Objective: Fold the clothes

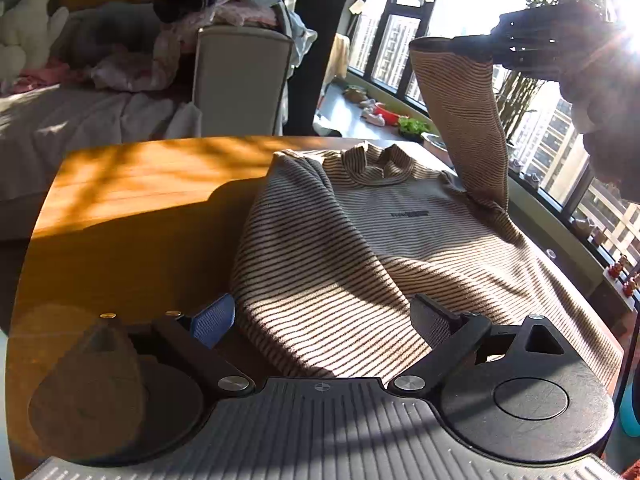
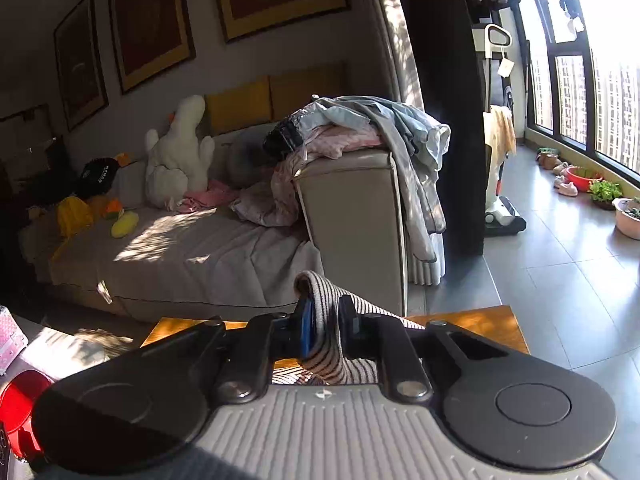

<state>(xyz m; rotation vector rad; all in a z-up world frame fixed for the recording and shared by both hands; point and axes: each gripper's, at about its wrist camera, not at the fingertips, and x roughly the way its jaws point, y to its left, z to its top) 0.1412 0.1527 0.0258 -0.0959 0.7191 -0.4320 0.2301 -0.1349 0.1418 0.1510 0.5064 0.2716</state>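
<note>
A brown-and-cream striped sweater (image 1: 376, 248) lies face up on the wooden table (image 1: 120, 208), collar at the far side. Its left sleeve is folded over the body. My left gripper (image 1: 324, 316) is open and empty, just above the sweater's near hem. My right gripper (image 2: 325, 326) is shut on the cuff of the sweater's right sleeve (image 2: 332, 332). In the left wrist view the right gripper (image 1: 472, 46) holds that sleeve (image 1: 460, 120) high above the table at the far right, so it hangs from the shoulder.
A grey sofa (image 2: 168, 256) with soft toys stands beyond the table. A beige armchair (image 2: 360, 216) is piled with clothes. Windows and potted plants (image 2: 604, 192) are on the right. A red container (image 2: 20, 412) sits at the lower left.
</note>
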